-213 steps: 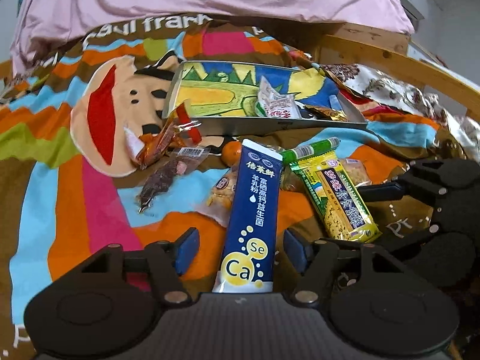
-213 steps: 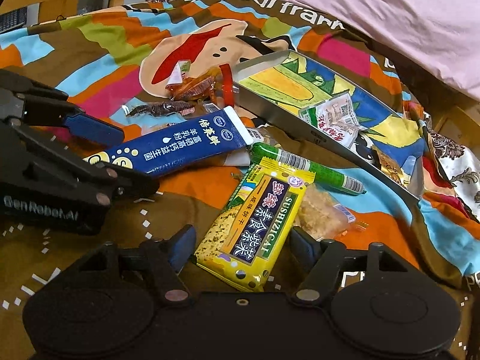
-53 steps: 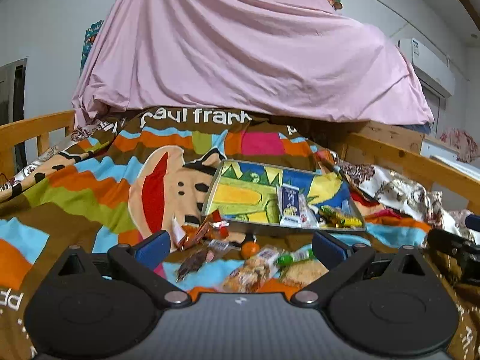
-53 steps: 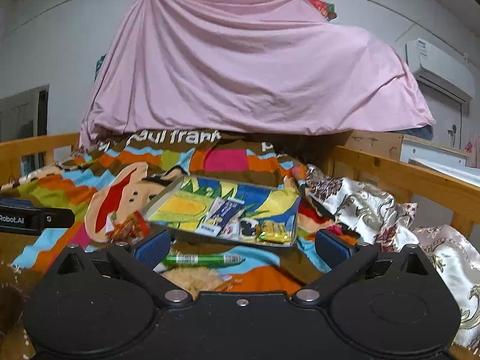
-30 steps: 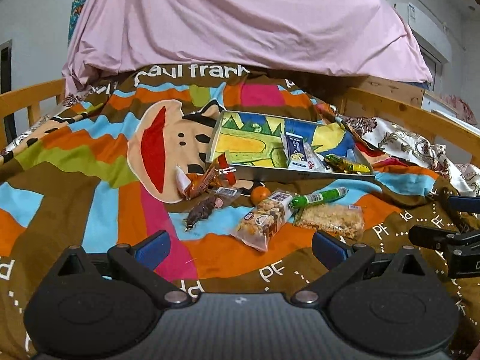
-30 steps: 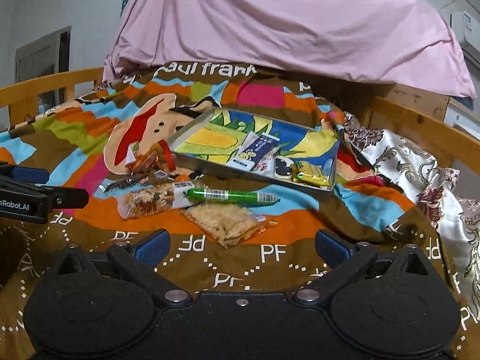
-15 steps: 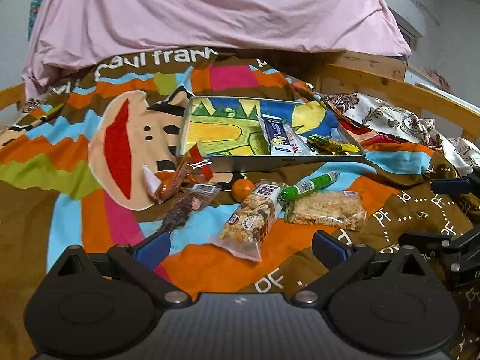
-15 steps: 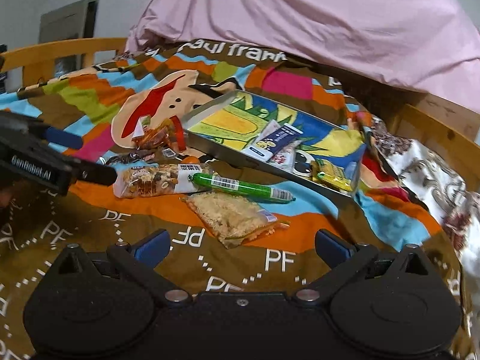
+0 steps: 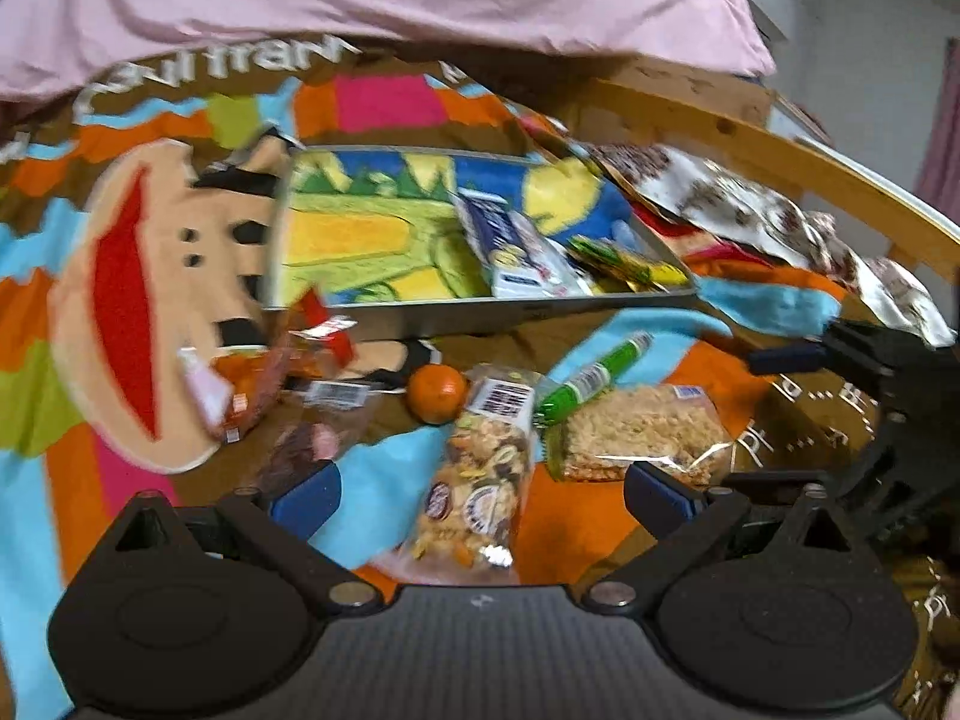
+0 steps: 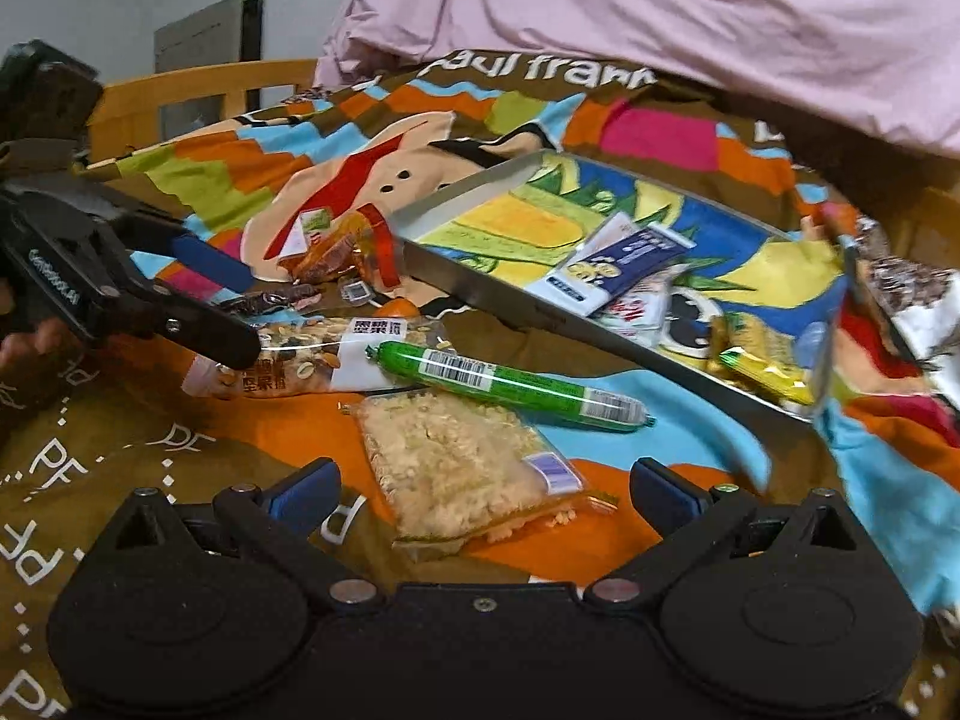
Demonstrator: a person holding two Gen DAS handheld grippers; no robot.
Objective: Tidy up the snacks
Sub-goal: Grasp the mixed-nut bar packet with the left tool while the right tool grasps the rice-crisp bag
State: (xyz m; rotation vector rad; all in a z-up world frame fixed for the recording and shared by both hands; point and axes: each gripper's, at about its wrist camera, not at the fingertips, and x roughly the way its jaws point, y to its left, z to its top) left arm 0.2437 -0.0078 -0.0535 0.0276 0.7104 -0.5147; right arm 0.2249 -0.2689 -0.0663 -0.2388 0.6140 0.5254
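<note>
Three packets lie in the tray (image 10: pixel 480 294); nut bag (image 9: pixel 480 480), green stick (image 10: pixel 510 384), crumb bag (image 10: pixel 462 468) remain on the blanket. Both the left gripper (image 9: pixel 480 492) and the right gripper (image 10: pixel 480 492) are spread wide, empty.

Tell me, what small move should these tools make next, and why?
Probably the left tool should ease down and close on the bag of mixed nuts. Its fingers are spread wide with that bag lying right between them on the blanket, outside the tray. The right tool is equally open, over the crumbly snack bag, and could follow.
</note>
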